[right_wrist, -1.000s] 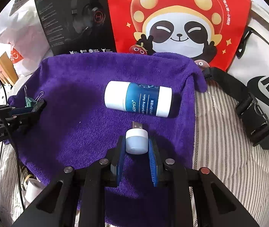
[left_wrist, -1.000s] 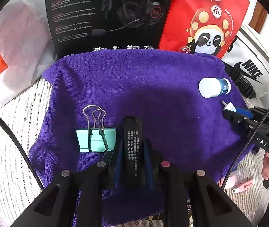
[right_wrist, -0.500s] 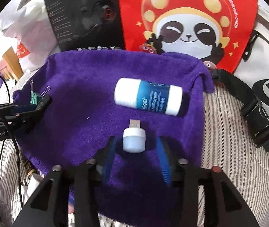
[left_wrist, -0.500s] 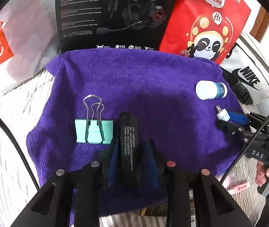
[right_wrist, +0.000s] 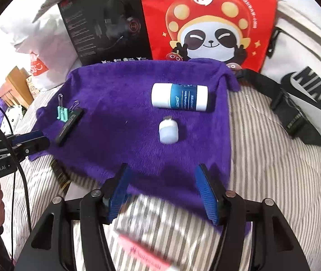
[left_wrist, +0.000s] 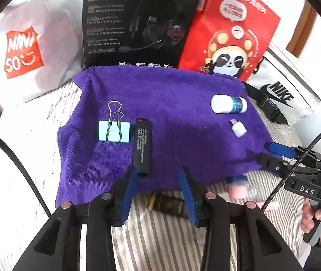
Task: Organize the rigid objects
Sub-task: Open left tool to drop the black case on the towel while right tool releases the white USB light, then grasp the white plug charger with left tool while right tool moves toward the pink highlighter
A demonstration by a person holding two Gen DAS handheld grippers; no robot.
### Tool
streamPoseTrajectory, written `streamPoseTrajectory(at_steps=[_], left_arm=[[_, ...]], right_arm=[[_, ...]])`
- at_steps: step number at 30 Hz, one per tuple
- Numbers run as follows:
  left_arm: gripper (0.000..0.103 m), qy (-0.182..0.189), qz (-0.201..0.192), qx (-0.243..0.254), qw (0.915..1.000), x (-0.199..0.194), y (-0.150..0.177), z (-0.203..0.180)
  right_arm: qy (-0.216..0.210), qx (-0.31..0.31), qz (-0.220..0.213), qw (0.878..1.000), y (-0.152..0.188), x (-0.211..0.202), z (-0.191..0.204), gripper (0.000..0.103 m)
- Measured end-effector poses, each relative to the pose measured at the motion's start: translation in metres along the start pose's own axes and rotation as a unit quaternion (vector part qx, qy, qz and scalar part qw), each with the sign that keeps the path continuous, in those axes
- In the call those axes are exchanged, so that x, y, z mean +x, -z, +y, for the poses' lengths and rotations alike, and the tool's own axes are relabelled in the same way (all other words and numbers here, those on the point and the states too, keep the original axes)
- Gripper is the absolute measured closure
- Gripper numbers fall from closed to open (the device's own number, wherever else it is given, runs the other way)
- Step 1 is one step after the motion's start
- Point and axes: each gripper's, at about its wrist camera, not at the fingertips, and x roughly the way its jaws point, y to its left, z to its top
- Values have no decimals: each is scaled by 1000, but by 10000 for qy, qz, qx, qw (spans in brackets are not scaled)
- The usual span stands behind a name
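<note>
Purple towel (left_wrist: pixel 171 103) spread over a striped bed (right_wrist: pixel 273 158), carrying four rigid things: a mint binder clip (left_wrist: pixel 114 131) just beside a black bar-shaped object (left_wrist: pixel 142 145) on one side, a blue-and-white bottle (right_wrist: pixel 179 98) lying on its side with a small white USB plug (right_wrist: pixel 168 132) near it on the other. Left tool (left_wrist: pixel 158 185) with jaws opening, nothing between the pads, tips just short of the near end of the black bar-shaped object; right tool (right_wrist: pixel 164 189) likewise opening and bare, the small white USB plug lying apart ahead of it. Looks like a release just finished on both sides, so the job in hand is a clean retreat. Best to let the jaws clear fully before pulling away, and to draw straight back along the line of the fingers rather than sideways, keeping the left pad from nudging the bar into the clip. Worth lifting clear of the pile so the pads do not drag the soft cloth and shift all four pieces. More items seemingly waiting off the towel's near edge: a pink thing (right_wrist: pixel 144 253), blurred, and something dark and yellowish (left_wrist: pixel 167 204), too indistinct to name.
</note>
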Motion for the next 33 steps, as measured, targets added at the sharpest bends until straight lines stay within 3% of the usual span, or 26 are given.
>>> streamPoseTrajectory(at_steps=[10,16,21,27,33], left_arm=[[57,-105,-63,64,9999,-26,41,-18],[57,125,12,78,9999,-21,62,-31],[56,5,75,420,9991,-5,74,-52],[57,217,86,645,9976,3,76,-60],[57,-104,150,1069,9941,14,79,-73]], right_arm=[[63,64,-211,9997,47,-58,2,35],[221,156,-305,9992,70,-83,-5,33],[204,206,-308,9991,83,-94,-13,33],[219,269,-413,9985,94,-106,-21,33],[120,263,-409,9987,97,-104,-22,32]])
